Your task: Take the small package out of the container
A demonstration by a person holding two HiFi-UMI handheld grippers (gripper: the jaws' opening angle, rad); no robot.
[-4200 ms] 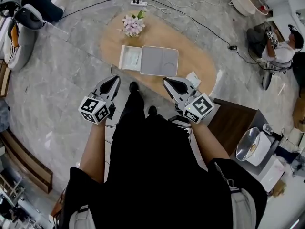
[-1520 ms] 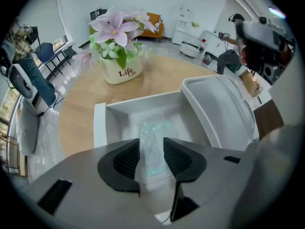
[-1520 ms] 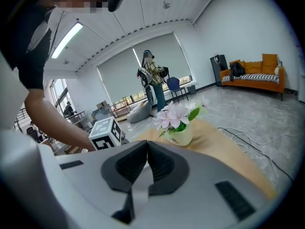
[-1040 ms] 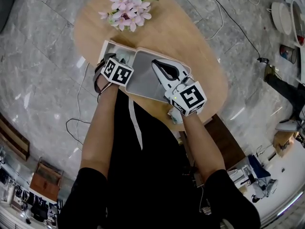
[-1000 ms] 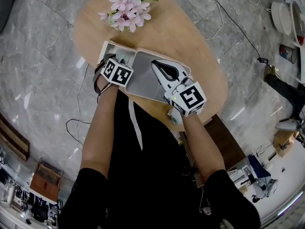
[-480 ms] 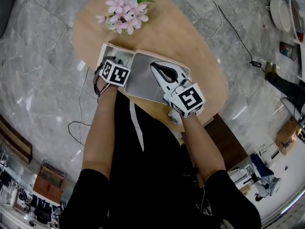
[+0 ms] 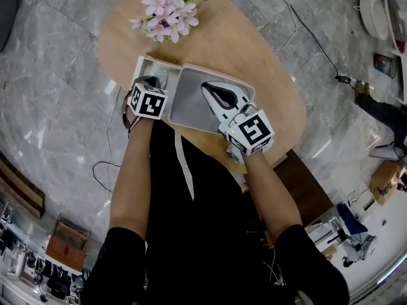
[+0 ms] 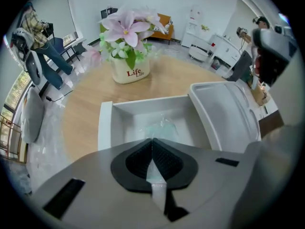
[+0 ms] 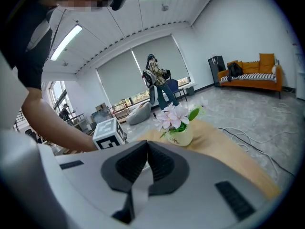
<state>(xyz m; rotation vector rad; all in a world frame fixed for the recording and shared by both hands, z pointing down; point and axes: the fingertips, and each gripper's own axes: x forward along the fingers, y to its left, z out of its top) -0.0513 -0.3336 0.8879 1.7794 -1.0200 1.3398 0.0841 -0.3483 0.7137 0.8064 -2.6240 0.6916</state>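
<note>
My left tool (image 8: 152, 144) has just closed, seemingly pinching the near edge of the small package (image 8: 162, 127) inside the container (image 8: 106, 128). It looks like light, soft, slippery film, so I'd lift gently.

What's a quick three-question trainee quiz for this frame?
1. Multiple choice: where does the small package lie? A) inside the open container; B) on the floor; C) on the sofa.
2. True or false: the jaws of the left tool stand wide apart.
3. Short answer: what stands on the table beyond the container?
Key: 1 A. 2 False: they have just closed, with their tips on the small package. 3 A pot of pink flowers.
</note>
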